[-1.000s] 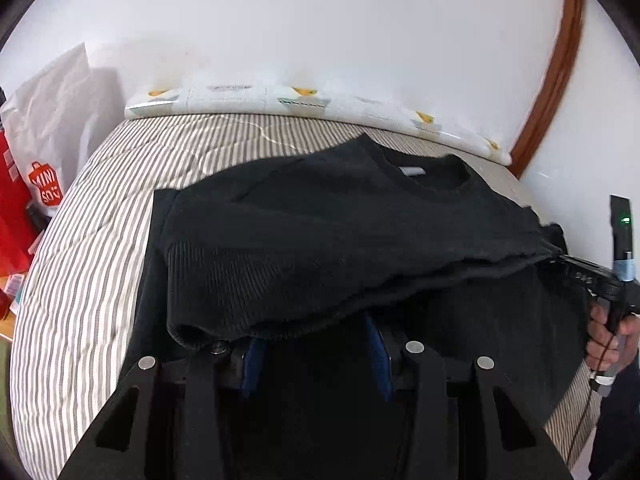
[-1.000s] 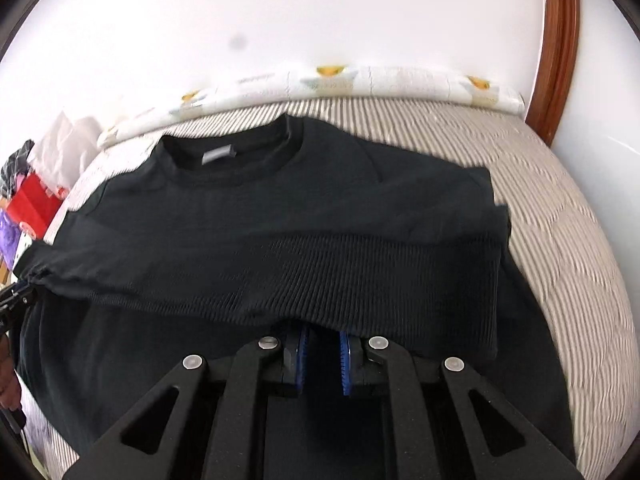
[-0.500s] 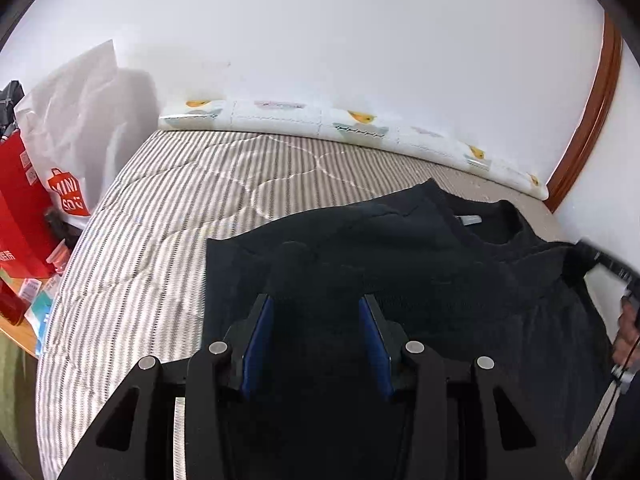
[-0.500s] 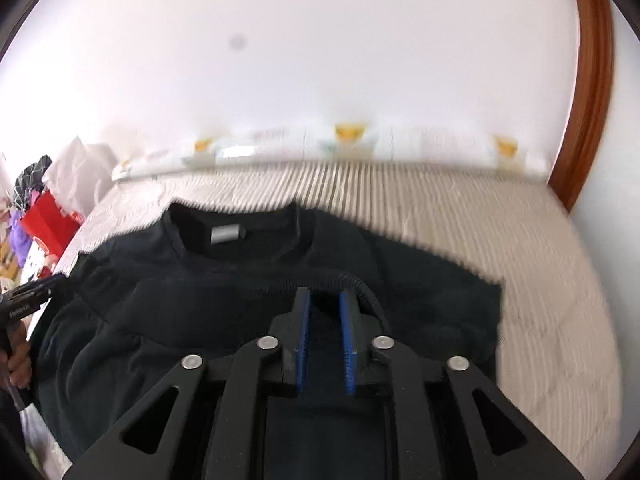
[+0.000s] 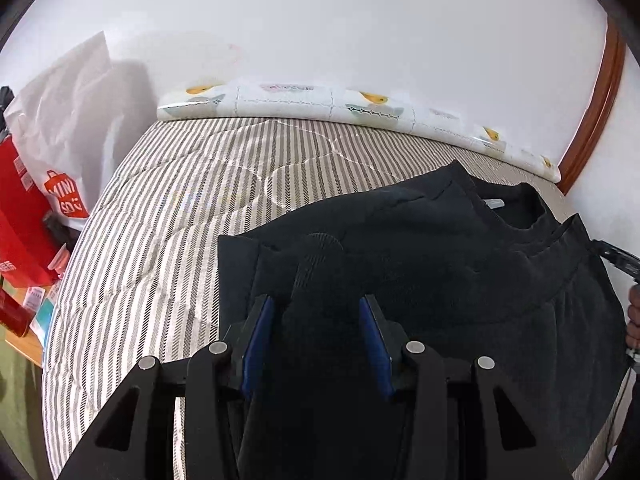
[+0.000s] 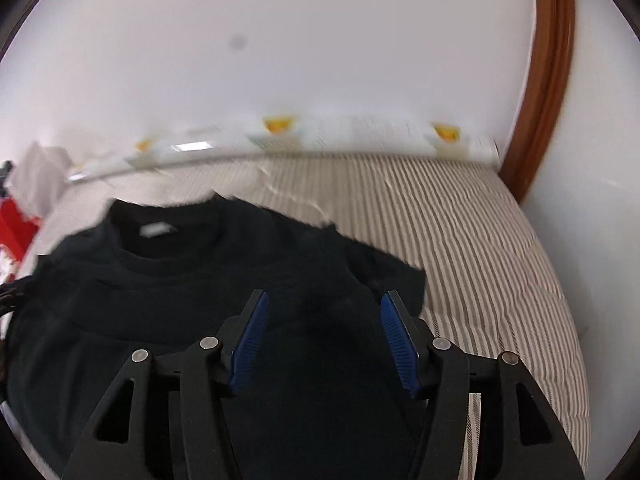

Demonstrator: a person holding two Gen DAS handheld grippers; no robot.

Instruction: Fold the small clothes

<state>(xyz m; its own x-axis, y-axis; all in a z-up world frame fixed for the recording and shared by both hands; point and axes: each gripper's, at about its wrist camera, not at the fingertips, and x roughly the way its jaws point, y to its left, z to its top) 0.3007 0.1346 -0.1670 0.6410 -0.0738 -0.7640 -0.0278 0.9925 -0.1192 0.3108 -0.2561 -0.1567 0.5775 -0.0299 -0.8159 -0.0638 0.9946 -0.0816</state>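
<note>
A black knit sweater [image 5: 440,248] lies on the striped bed [image 5: 180,200], collar at the far side and its lower part folded up over the chest. My left gripper [image 5: 316,304] is at the sweater's left side, and a ribbed fold of the hem stands up between its blue pads. In the right wrist view the sweater [image 6: 180,280] is blurred. My right gripper [image 6: 324,300] hovers over its right side with the jaws opening. Its pads are wide apart and press on nothing, with the cloth lying flat below them.
A patterned cushion strip [image 5: 320,104] runs along the white wall behind the bed. A white shopping bag [image 5: 68,128] and a red bag [image 5: 20,216] stand at the left. A brown wooden frame [image 6: 536,120] is at the right. Bare striped quilt [image 6: 480,240] extends right of the sweater.
Both grippers carried the lifted hem forward toward the collar and lowered it onto the sweater. The right jaws went from shut on the hem to wide apart, letting it go.
</note>
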